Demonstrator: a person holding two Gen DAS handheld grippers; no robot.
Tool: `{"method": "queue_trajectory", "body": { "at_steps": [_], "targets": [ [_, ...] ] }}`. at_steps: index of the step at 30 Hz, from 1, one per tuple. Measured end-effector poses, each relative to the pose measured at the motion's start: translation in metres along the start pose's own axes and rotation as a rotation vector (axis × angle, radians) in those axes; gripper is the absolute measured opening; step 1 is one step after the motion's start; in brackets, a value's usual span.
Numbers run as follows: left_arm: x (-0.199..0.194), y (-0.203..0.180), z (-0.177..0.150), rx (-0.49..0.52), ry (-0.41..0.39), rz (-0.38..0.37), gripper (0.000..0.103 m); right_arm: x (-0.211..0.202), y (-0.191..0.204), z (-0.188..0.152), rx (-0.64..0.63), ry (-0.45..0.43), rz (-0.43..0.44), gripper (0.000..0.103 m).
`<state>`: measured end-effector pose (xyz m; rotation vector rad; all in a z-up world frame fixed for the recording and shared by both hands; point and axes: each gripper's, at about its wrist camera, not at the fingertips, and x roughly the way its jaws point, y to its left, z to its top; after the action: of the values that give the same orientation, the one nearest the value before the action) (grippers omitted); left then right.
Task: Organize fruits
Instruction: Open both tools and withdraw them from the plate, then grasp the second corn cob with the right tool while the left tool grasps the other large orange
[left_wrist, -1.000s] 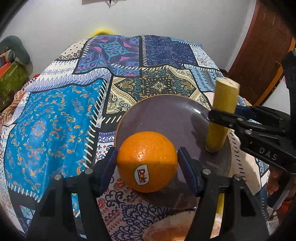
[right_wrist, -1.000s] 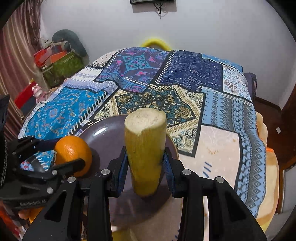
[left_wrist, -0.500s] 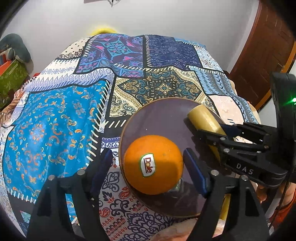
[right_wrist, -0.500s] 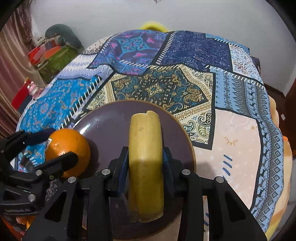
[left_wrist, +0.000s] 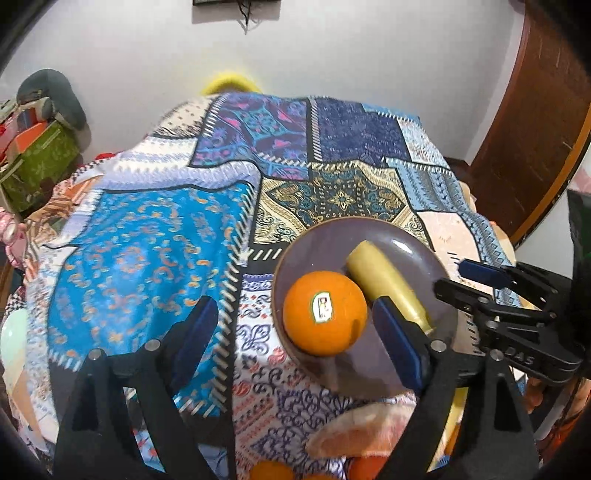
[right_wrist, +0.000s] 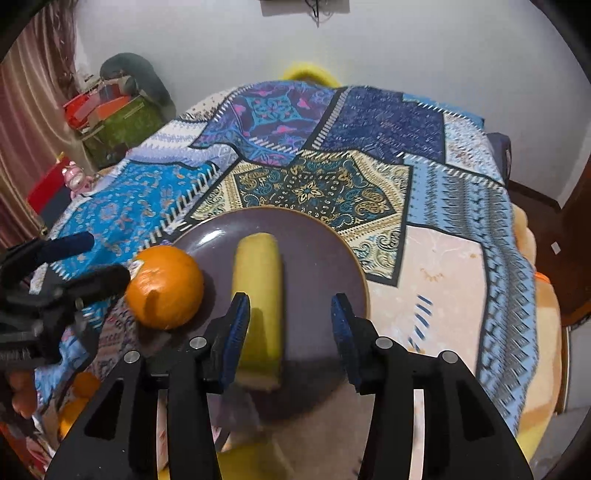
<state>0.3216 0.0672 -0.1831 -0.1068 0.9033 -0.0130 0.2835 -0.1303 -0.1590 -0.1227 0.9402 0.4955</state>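
Note:
An orange (left_wrist: 325, 312) with a sticker sits on the left rim of a dark purple plate (left_wrist: 417, 247); it also shows in the right wrist view (right_wrist: 164, 288). A yellow-green cut stalk piece (left_wrist: 388, 284) lies flat on the plate beside it (right_wrist: 260, 295). My left gripper (left_wrist: 295, 339) is open, its jaws wide, the orange just ahead between them and untouched. My right gripper (right_wrist: 290, 332) is open above the near end of the stalk, holding nothing. The plate (right_wrist: 325, 251) rests on a patchwork cloth.
The patchwork cloth (left_wrist: 147, 258) covers a bed or table that drops off at the right (right_wrist: 532, 295). More oranges (right_wrist: 79, 398) lie low at the near left. Boxes and clutter (right_wrist: 114, 114) stand at the far left by the wall. A wooden door (left_wrist: 535, 110) is at the right.
Both grippers have opened and drawn back. The orange was let go on the plate's rim. The stalk, upright a second ago, was laid flat and released.

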Motion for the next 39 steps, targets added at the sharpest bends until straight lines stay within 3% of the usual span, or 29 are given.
{"method": "queue_trajectory", "body": {
  "at_steps": [10,16,19,30,36,39],
  "targets": [
    [-0.066,0.003,-0.032,0.0,-0.065,0.017,0.092,-0.073,0.017,-0.035,-0.014,-0.074,0.009,0.05],
    [-0.09,-0.003,-0.062,0.003,-0.056,0.006,0.093,-0.1,0.03,-0.063,-0.019,-0.093,0.01,0.054],
    [-0.094,-0.006,-0.079,0.007,-0.039,0.002,0.093,-0.107,0.036,-0.076,-0.029,-0.105,-0.018,0.063],
    [-0.087,-0.011,-0.126,0.025,0.019,0.014,0.093,-0.082,0.057,-0.114,-0.044,-0.013,0.002,0.065],
    [-0.073,-0.008,-0.141,-0.008,0.064,-0.019,0.093,-0.053,0.067,-0.123,-0.074,0.056,0.009,0.065],
    [-0.066,-0.009,-0.145,-0.017,0.086,-0.033,0.093,-0.044,0.074,-0.126,-0.135,0.067,-0.035,0.068]
  ]
}}
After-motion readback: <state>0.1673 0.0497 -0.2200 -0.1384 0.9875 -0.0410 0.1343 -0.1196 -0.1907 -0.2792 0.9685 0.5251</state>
